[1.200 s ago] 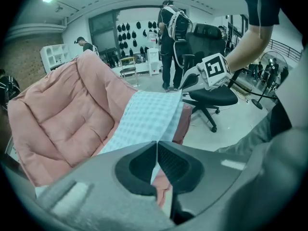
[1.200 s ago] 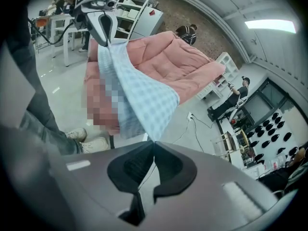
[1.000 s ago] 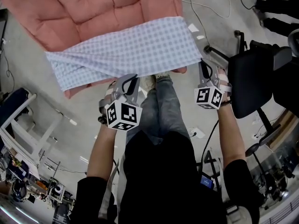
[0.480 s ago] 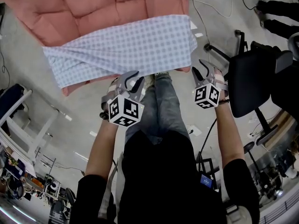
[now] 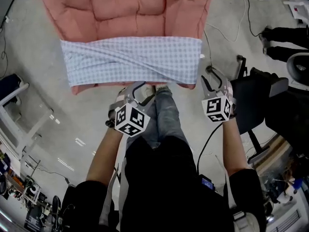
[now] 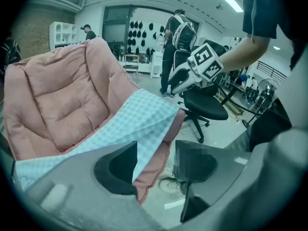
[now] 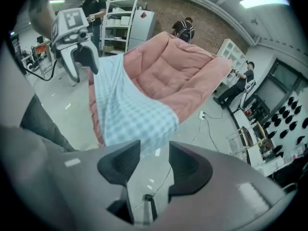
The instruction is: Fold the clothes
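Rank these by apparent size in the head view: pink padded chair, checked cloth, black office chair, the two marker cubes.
1. pink padded chair
2. checked cloth
3. black office chair
4. left marker cube and right marker cube: about alike, so not ranked against each other.

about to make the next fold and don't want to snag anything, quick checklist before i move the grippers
1. Left gripper free of cloth: ok, its jaws have just been opening and stand apart with nothing pinched.
2. Right gripper free: ok, its jaws have also just been opening, nothing between them.
3. Checked cloth supported: ok, it lies as a band across the front of the pink chair.
4. Cloth smooth: not ok, diagonal creases cross its middle.
5. Layers aligned underneath: cannot tell, hidden.
6. Room on the right: not ok, the black office chair stands close beside the right gripper.
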Demonstrator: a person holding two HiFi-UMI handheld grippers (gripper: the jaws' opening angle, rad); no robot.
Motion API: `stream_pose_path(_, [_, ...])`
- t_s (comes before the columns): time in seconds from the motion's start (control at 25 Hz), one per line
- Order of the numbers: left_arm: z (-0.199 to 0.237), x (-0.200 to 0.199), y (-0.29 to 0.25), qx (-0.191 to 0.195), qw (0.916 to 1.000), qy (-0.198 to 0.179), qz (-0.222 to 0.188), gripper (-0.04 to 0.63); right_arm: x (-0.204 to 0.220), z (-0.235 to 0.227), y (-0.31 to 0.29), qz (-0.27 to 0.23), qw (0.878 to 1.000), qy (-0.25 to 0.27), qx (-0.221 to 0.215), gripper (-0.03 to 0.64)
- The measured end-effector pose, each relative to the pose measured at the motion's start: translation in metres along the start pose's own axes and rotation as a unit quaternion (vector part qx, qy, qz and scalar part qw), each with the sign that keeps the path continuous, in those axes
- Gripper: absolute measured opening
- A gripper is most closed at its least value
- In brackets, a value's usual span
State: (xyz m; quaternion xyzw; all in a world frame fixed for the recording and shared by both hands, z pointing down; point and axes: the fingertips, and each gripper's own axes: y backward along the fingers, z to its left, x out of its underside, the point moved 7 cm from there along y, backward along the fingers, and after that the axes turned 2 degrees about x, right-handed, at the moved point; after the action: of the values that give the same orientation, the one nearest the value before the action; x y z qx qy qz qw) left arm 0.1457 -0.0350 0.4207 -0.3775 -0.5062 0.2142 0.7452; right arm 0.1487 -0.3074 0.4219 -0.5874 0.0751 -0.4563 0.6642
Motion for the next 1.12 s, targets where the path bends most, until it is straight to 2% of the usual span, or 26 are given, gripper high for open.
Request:
stream_pose_path(0.2, [0.022, -0.011, 0.046, -0.045, 0.9980, 0.045, -0.005, 0.238, -0.086, -0.030, 0.000, -0.075, 0.996, 0.036, -0.010, 0.181])
stream_pose_path(0.36, [0.055, -0.023, 0.107, -0.092, 0.9924, 0.080, -0.014, 0.213, -0.164, -0.034, 0.000, -0.116, 0.990, 0.066, -0.052, 0.176])
stream_pose_path(0.52, [0.095, -0.031, 0.180, -0.150, 0.9820, 0.111, -0.033, 0.183, -0.253, -0.038, -0.002, -0.166, 0.976, 0.105, -0.090, 0.161])
stream_pose_path(0.72, [0.128, -0.035, 0.245, -0.209, 0.9689, 0.130, -0.028, 0.167, -0.338, -0.039, 0.004, -0.216, 0.960, 0.131, -0.124, 0.144])
stream_pose_path(0.92, [0.141, -0.019, 0.280, -0.251, 0.9506, 0.178, -0.041, 0.147, -0.387, -0.016, 0.000, -0.243, 0.943, 0.138, -0.179, 0.114])
stream_pose_path(1.12, [0.165, 0.022, 0.311, -0.263, 0.9446, 0.192, -0.045, 0.129, -0.423, 0.029, -0.011, -0.237, 0.937, 0.147, -0.211, 0.112])
